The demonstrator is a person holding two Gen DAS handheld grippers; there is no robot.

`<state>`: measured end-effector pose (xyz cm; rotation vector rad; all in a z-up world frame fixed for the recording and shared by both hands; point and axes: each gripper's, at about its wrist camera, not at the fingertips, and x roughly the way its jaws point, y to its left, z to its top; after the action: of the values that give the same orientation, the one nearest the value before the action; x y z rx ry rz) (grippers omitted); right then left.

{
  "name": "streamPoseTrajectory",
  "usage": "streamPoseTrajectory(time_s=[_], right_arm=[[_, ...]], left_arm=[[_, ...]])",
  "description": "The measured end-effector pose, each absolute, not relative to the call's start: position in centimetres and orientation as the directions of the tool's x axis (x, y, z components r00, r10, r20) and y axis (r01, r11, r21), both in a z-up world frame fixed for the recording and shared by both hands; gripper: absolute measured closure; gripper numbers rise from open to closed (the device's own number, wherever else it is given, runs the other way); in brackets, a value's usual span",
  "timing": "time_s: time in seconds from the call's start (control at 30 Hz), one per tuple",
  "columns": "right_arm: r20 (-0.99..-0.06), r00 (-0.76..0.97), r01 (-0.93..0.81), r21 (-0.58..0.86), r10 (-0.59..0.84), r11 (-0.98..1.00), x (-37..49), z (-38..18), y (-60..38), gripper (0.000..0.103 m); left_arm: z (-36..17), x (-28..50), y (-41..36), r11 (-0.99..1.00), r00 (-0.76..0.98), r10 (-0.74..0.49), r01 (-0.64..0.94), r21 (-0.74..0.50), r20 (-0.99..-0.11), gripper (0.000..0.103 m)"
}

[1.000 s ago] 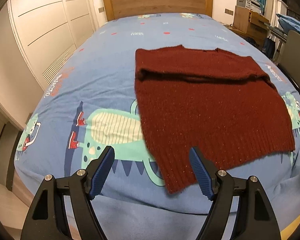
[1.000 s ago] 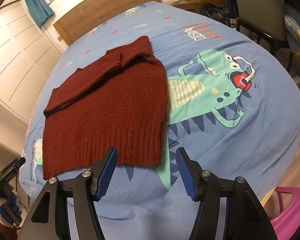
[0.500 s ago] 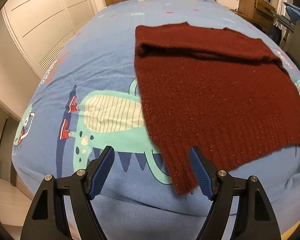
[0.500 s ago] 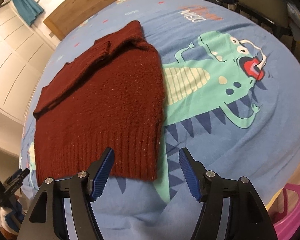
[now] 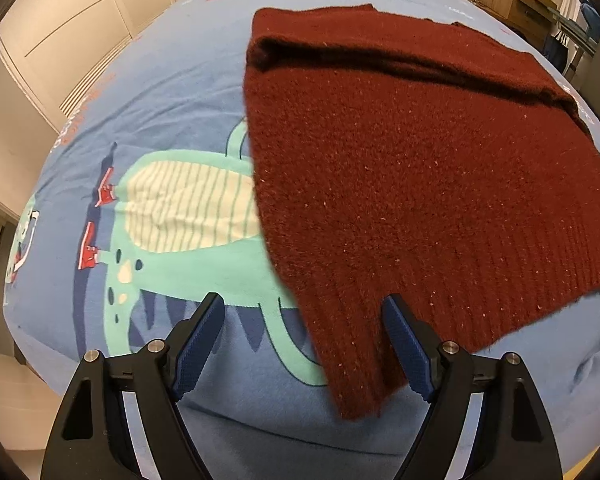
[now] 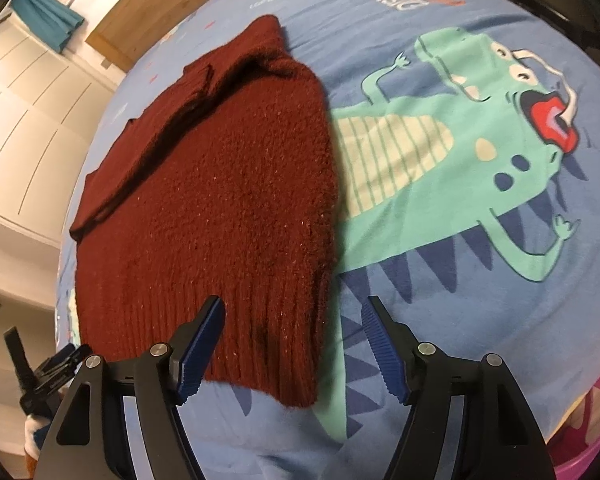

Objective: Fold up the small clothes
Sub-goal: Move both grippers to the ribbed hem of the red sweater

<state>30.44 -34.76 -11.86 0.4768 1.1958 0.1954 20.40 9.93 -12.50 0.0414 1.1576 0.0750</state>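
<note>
One dark red knitted sweater (image 5: 420, 184) lies flat on the blue dinosaur-print bedsheet (image 5: 172, 92), sleeves folded across its far end and its ribbed hem nearest; it looks soft, thick and limp, likely to sag and cling rather than slip, so the two near hem corners seem the best places to pinch. Left gripper (image 5: 303, 338) and right gripper (image 6: 294, 340) both hang empty with jaws opening, a hem corner beneath each gap, unpinched. Only the right wrist view shows the pink tub (image 6: 588, 428) beside the bed.
</note>
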Motion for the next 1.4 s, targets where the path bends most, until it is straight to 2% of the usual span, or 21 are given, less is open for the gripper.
streamPoseTrajectory(time_s=[0.17, 0.43, 0.73, 1.1, 1.4], right_arm=[[-0.848, 0.331, 0.084, 0.463, 0.413, 0.883, 30.9, -12.8, -34.3, 0.030], [-0.843, 0.294, 0.068, 0.489, 0.451, 0.870, 31.4, -13.6, -34.3, 0.024], [-0.835, 0.307, 0.079, 0.500, 0.456, 0.862, 31.5, -13.8, -34.7, 0.025], [-0.809, 0.258, 0.013, 0.550, 0.529, 0.835, 31.5, -14.1, -33.8, 0.024], [-0.771, 0.230, -0.041, 0.602, 0.594, 0.797, 31.6, -14.1, -32.6, 0.024]], left_arm=[[-13.1, 20.8, 10.3, 0.998, 0.379, 0.069, -0.037, 0.059, -0.923, 0.026], [-13.9, 21.6, 11.0, 0.999, 0.351, 0.034, -0.046, 0.019, -0.936, 0.023], [-14.1, 22.5, 12.3, 0.998, 0.335, -0.014, -0.050, -0.033, -0.942, 0.022], [-14.3, 22.6, 13.0, 0.970, 0.318, -0.229, -0.001, -0.242, -0.920, 0.023], [-13.3, 22.3, 15.3, 0.895, 0.326, -0.416, -0.020, -0.446, -0.849, 0.023]])
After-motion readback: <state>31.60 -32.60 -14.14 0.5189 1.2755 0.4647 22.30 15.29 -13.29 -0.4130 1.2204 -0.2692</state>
